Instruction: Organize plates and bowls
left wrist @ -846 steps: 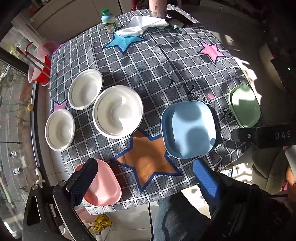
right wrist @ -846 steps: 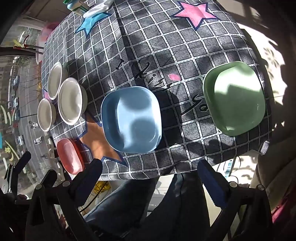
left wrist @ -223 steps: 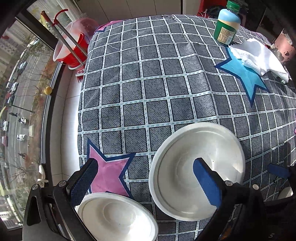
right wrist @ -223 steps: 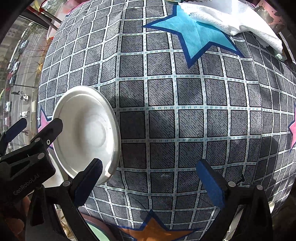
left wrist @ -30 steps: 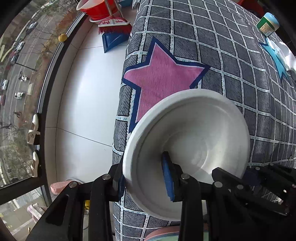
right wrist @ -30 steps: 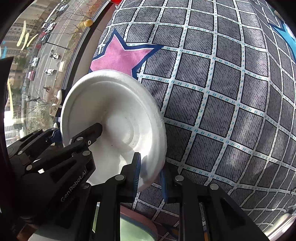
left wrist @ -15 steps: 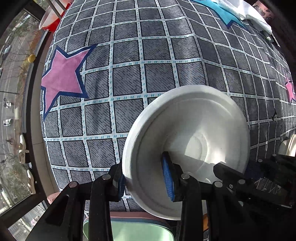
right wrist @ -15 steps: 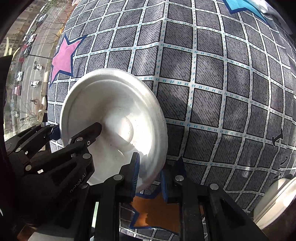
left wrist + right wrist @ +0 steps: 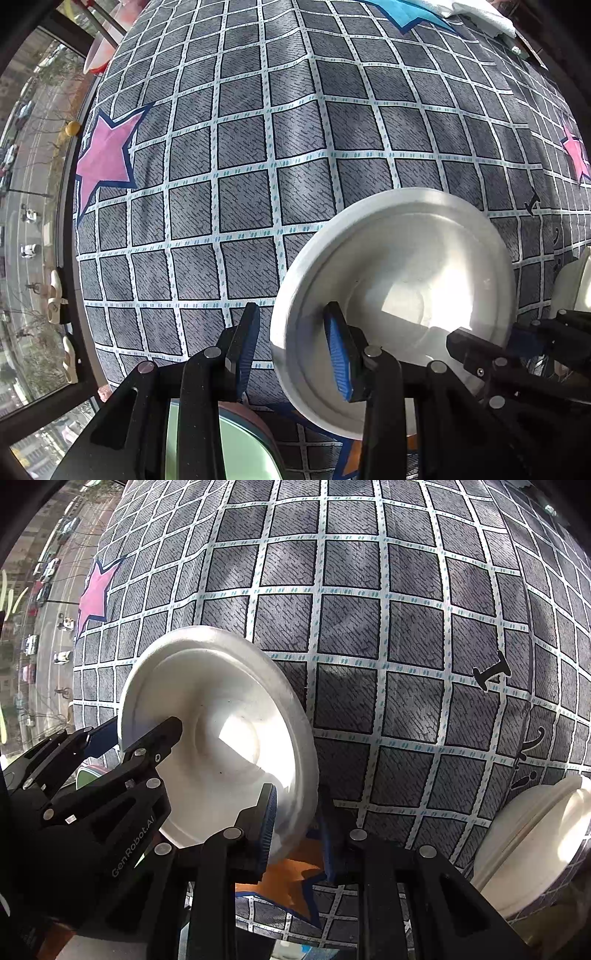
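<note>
Left gripper [image 9: 291, 354], part-open astride my round white shallow bowl's [image 9: 399, 295] rim; right gripper [image 9: 297, 830] pinches opposite rim (stiff, light, slick: edge-hold).

Hard daylight is falling across both views. A sunlit patch is glaring on the white plate [image 9: 417, 306] between the fingers [image 9: 338, 354], blowing out detail. Shadows are dappling the tablecloth [image 9: 351, 627] beyond. Fisheye distortion is bending grid lines; corners are vignetting black.
</note>
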Motion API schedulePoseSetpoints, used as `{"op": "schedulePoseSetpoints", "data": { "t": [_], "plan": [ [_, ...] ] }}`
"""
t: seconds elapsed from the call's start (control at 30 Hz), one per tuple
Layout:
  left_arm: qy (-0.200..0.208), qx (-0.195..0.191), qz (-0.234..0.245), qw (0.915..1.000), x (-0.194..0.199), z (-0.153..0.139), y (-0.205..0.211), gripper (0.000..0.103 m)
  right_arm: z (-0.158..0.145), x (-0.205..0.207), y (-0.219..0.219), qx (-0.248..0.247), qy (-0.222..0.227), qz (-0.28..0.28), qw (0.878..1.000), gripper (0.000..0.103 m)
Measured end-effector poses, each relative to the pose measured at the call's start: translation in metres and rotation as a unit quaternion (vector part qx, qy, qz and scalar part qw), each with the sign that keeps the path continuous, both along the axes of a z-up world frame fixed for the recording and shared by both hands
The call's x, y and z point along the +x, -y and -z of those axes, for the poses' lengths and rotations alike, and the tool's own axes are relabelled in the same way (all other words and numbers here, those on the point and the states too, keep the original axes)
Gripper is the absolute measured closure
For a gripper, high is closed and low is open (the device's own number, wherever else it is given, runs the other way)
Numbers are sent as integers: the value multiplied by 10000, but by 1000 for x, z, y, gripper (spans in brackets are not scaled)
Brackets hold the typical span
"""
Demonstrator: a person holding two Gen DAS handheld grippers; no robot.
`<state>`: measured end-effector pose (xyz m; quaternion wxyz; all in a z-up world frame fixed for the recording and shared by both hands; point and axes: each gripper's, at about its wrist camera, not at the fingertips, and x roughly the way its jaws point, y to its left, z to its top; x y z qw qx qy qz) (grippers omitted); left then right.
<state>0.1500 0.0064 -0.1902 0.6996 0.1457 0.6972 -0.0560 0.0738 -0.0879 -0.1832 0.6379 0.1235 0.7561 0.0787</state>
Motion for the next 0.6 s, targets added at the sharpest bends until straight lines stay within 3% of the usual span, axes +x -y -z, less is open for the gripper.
{"op": "schedulePoseSetpoints", "data": {
  "t": [0.13, 0.37, 0.6],
  "plan": [
    [-59, 60, -10, 10000, -16, 5, 34, 62, 1, 4, 7, 146, -3, 10, 9999, 81],
    [-157, 82, -61, 9998, -34, 5, 60, 62, 8, -14, 53, 330, -181, 55, 9993, 81],
    [-373, -112, -349, 9986, -68, 4, 78, 65, 9, -34, 79, 299, -342, -247, 9987, 81]
  ]
}}
